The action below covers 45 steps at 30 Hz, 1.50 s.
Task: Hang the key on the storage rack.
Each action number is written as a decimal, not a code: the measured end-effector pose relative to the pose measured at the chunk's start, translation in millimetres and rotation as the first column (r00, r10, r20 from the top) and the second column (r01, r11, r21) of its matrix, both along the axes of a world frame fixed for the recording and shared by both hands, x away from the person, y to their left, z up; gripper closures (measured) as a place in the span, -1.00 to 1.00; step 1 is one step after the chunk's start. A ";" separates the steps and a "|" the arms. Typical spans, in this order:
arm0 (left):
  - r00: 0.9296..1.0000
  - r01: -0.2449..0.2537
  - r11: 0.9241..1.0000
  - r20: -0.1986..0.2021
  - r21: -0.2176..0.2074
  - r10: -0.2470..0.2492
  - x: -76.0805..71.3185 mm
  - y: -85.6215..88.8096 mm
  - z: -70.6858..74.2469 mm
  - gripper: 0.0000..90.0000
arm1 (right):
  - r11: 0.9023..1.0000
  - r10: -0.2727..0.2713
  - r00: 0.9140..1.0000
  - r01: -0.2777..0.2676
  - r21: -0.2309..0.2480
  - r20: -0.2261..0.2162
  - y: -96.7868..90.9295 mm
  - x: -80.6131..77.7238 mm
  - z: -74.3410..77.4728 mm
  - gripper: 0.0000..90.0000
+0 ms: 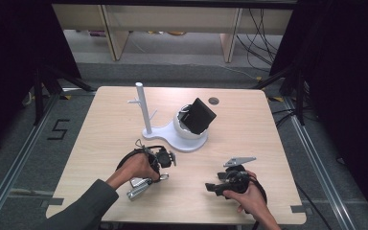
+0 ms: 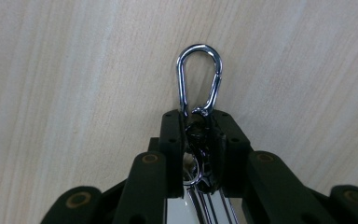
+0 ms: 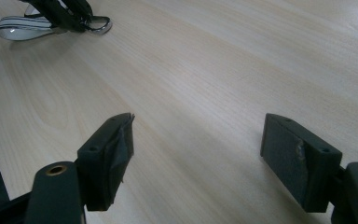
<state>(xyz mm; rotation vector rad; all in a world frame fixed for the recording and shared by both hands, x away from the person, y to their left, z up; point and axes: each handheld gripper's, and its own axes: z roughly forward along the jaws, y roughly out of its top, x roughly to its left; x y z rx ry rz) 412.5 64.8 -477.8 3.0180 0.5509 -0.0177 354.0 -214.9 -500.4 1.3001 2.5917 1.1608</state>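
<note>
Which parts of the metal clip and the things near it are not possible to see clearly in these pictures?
- Carabiner, left gripper view: its lower end is hidden between the left gripper pads.
- Silver piece under the hand, high view: too small to identify; the left hand covers part of it.
- Black object in the white stand, high view: too small to identify.

Glossy chromed metal carabiner [image 2: 199, 77] on matt, smooth pale wood table [image 2: 74, 70]

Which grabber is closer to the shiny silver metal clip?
Left. The left gripper is shut on the shiny silver metal clip, whose loop sticks out past its tips. The right gripper sits apart, across bare wooden table, jaws open.
</note>
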 end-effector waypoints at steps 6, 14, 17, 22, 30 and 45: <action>1.000 -0.007 0.999 0.001 -0.043 0.007 2.0 6.7 9.0 0.67 | 1.000 0.001 1.000 -0.001 0.003 -0.001 -1.2 0.8 -0.1 -0.41; 0.997 -0.056 0.995 0.046 -0.079 0.060 7.7 33.9 42.4 0.67 | 1.000 0.001 1.000 -0.001 0.009 -0.003 -1.2 1.2 -0.4 -0.41; 0.994 -0.082 0.992 0.067 -0.094 0.088 10.2 45.6 56.6 0.67 | 1.000 -0.005 1.000 0.005 0.010 -0.014 -1.0 0.8 -0.6 -0.41; 0.986 -0.125 0.986 0.094 -0.109 0.135 13.7 67.3 82.6 0.67 | 1.000 -0.004 1.000 0.004 0.006 -0.006 -0.9 1.3 -1.6 -0.41; 0.967 -0.195 0.973 0.141 -0.125 0.212 21.1 97.2 117.6 0.67 | 1.000 -0.007 1.000 0.007 0.008 -0.011 -1.3 1.6 -1.7 -0.41; 0.929 -0.285 0.948 0.205 -0.141 0.309 41.7 131.0 173.1 0.67 | 1.000 -0.003 1.000 0.003 0.008 -0.017 -1.3 2.1 -2.4 -0.41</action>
